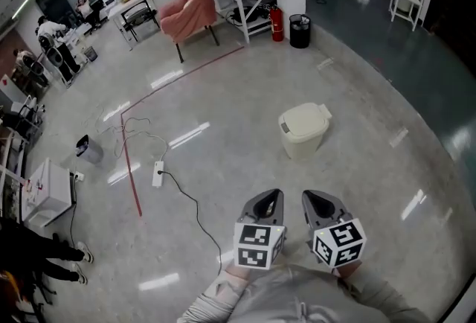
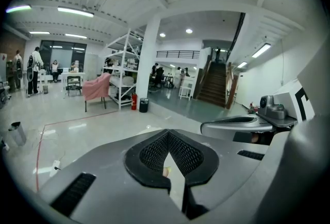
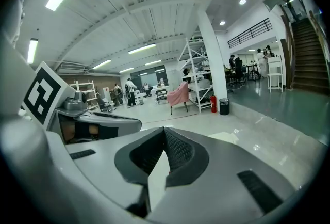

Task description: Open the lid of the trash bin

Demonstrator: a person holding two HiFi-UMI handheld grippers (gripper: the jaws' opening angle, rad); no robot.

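The left gripper [image 1: 266,204] and right gripper [image 1: 321,204] were held side by side near the body, jaws closed on nothing. This was probably a carrying posture, because the trash bin [image 1: 303,137] stood well ahead, its lid [image 1: 304,119] down.

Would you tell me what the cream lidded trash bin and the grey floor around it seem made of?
Cream lidded trash bin: probably moulded plastic, matt, with softly rounded edges and uniform colour. Grey floor: likely polished concrete or a coating, glossy, with bright streaky reflections.
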